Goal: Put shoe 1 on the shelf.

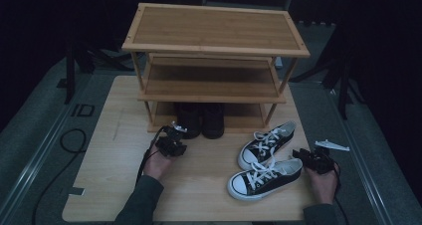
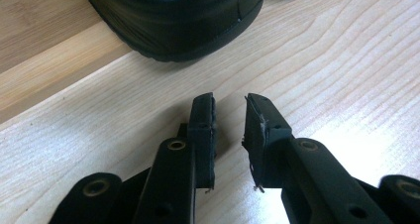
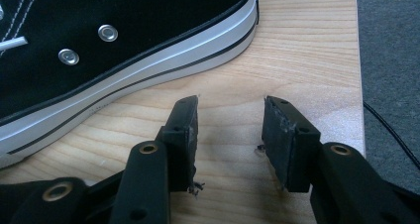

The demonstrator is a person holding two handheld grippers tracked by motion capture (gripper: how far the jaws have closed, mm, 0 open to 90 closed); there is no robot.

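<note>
My left gripper holds its fingers a little apart with nothing between them, pointing at the heel of a black shoe at twelve o'clock, just clear of it. That black shoe sits with its mate on the bottom tier of the wooden rack. My right gripper stands spread and empty, the nearer sneaker at ten o'clock on the table.

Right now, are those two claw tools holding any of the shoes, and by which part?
Nothing is held. The left gripper is open over bare table just short of a black shoe; the right gripper is open beside a black-and-white sneaker.
</note>
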